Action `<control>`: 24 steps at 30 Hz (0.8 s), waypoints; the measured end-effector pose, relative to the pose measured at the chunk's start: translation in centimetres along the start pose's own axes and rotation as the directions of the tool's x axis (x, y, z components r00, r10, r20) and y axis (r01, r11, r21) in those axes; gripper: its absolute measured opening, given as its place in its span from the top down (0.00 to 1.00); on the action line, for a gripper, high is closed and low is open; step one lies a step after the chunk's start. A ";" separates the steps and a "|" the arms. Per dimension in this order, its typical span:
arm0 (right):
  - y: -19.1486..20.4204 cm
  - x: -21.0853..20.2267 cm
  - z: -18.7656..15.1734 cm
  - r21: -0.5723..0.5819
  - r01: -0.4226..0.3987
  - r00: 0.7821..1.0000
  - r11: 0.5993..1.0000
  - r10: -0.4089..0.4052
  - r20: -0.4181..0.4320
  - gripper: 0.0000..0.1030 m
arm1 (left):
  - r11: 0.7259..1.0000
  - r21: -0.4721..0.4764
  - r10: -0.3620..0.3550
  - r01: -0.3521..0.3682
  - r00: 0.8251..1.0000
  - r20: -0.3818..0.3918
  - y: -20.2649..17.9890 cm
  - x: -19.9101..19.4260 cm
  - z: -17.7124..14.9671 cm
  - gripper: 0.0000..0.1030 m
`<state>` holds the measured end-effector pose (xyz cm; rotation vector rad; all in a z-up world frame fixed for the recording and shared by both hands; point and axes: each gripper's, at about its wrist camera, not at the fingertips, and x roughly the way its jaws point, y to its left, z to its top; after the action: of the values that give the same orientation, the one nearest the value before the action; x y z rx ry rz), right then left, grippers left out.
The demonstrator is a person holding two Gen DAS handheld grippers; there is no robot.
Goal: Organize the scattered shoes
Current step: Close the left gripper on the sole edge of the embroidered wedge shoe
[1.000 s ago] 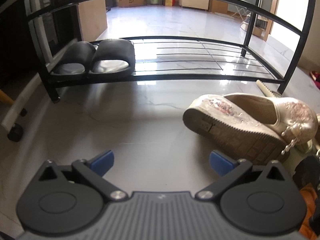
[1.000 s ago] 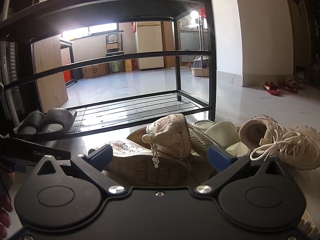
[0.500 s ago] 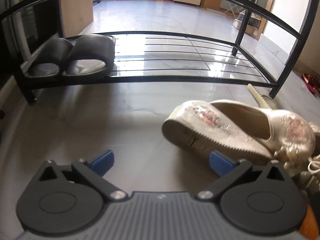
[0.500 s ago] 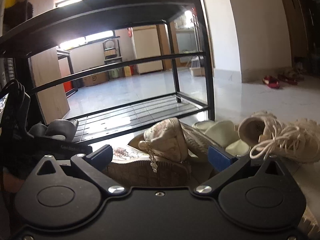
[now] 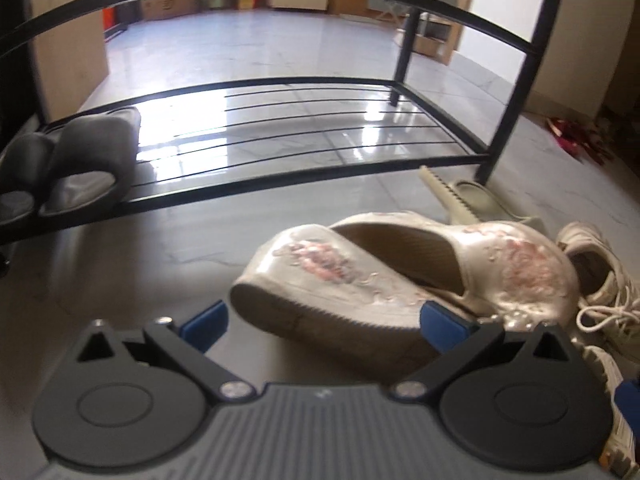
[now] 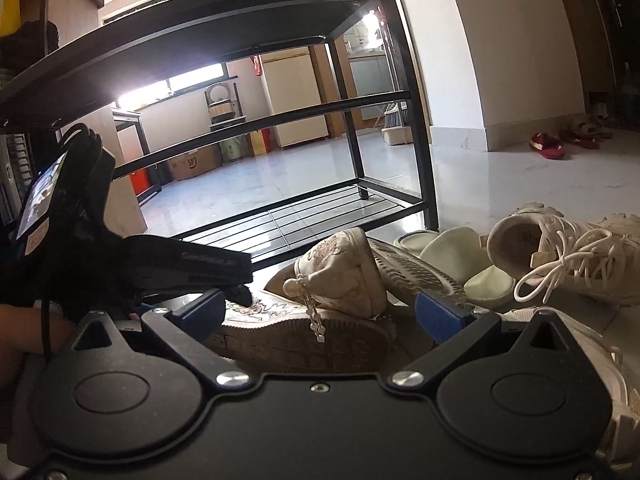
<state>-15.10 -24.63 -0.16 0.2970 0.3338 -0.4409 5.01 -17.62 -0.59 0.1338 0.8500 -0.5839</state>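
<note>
A cream embroidered shoe (image 5: 360,280) lies on its side on the floor, sole toward me, between the spread fingers of my open left gripper (image 5: 324,320). In the right wrist view the same shoe (image 6: 304,320) and its mate (image 6: 340,272) lie just ahead of my open right gripper (image 6: 320,312); the left gripper's body (image 6: 160,264) reaches in from the left over the shoe's heel. A black shoe rack (image 5: 280,132) stands behind, with a pair of dark slippers (image 5: 80,160) on its bottom shelf at the left.
White sneakers (image 6: 568,252) and pale green slides (image 6: 460,264) lie at the right of the pile. Red slippers (image 6: 546,148) sit far back by the wall. The rack's right leg (image 6: 420,140) stands just behind the shoes.
My left gripper has moved right and forward, so the cream shoe now sits between its fingers. The right gripper has stayed nearly still; the left gripper has come into its view.
</note>
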 end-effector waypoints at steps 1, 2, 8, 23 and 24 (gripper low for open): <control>0.0 0.0 0.0 0.003 -0.001 1.000 1.000 0.001 0.000 0.00 | 1.000 0.009 0.003 -0.003 1.000 0.001 -0.2 0.1 -0.1 0.01; -0.1 0.0 0.0 0.007 -0.003 1.000 1.000 0.003 0.000 0.00 | 1.000 0.013 0.006 -0.006 1.000 0.001 -0.3 0.2 -0.1 0.01; -0.3 0.1 0.0 0.027 -0.011 1.000 1.000 0.011 -0.001 0.00 | 0.999 -0.034 -0.031 0.031 0.999 0.013 0.5 0.5 -0.6 0.01; -0.8 0.4 0.1 0.075 -0.024 0.999 0.997 0.026 -0.021 0.00 | 0.945 -0.323 -0.109 0.040 0.974 -0.199 2.0 5.3 1.4 0.01; -0.9 0.4 0.1 0.078 -0.024 0.999 0.997 0.026 -0.023 0.00 | 0.941 -0.337 -0.111 0.035 0.972 -0.207 2.1 5.6 1.7 0.01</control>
<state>-15.12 -25.57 -0.38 0.3819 0.3362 -0.4262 10.09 -18.87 -3.86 -0.1435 1.1654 -0.4928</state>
